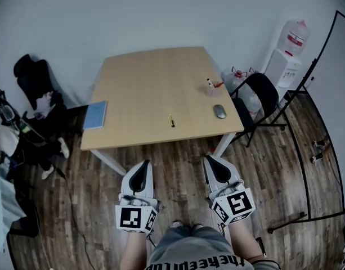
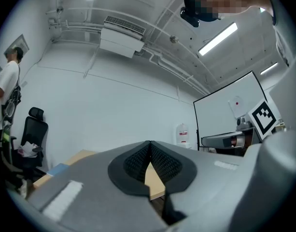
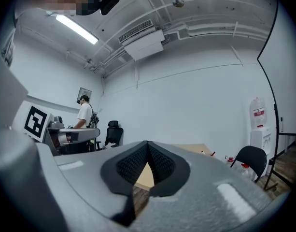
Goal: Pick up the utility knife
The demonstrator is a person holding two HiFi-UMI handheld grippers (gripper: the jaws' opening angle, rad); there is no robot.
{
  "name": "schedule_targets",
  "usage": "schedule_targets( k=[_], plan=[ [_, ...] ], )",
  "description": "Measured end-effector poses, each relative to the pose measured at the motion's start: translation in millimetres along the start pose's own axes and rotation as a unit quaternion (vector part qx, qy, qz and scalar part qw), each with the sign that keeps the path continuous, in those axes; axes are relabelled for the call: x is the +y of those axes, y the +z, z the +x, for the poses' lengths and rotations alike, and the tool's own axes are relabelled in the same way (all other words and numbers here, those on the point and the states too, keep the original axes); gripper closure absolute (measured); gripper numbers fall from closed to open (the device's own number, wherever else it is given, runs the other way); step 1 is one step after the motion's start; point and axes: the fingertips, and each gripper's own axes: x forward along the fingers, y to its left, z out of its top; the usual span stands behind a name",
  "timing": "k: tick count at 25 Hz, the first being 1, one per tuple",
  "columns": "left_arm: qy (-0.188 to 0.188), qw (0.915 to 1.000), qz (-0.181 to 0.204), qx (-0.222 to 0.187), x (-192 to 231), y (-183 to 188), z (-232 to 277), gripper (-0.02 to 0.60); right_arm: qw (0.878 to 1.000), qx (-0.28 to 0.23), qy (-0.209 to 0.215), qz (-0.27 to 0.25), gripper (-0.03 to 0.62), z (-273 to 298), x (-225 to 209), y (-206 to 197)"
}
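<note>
The utility knife [image 1: 171, 120], small and yellow-black, lies near the front middle of the light wooden table [image 1: 144, 83]. Both grippers hang over the floor in front of the table's near edge, well short of the knife. In the head view my left gripper [image 1: 143, 165] and my right gripper [image 1: 211, 160] point toward the table, side by side. The left gripper view has its jaws [image 2: 150, 144] meeting at the tips, nothing between them. The right gripper [image 3: 147, 143] is likewise shut and empty. The knife appears in neither gripper view.
On the table lie a blue notebook [image 1: 95, 115] at the left edge, a grey mouse [image 1: 219, 111] and a pen cup [image 1: 210, 87] at the right. A black chair [image 1: 262, 94], a water dispenser [image 1: 287, 55] and a whiteboard stand [image 1: 330, 122] are on the right. A person [image 3: 85, 115] stands far off.
</note>
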Motion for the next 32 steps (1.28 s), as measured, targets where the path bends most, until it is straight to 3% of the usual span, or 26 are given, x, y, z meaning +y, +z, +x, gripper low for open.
schedule_targets(
  k=[15, 32],
  plan=[
    [-0.019, 0.9998, -0.004, 0.008, 30, -12, 15, 0.561, 1.0, 0.008, -0.022, 0.003, 0.591, 29, 1, -13],
    [0.018, 0.9998, -0.007, -0.004, 64, -16, 108, 0.561, 1.0, 0.005, 0.012, -0.001, 0.591, 121, -61, -6]
  ],
)
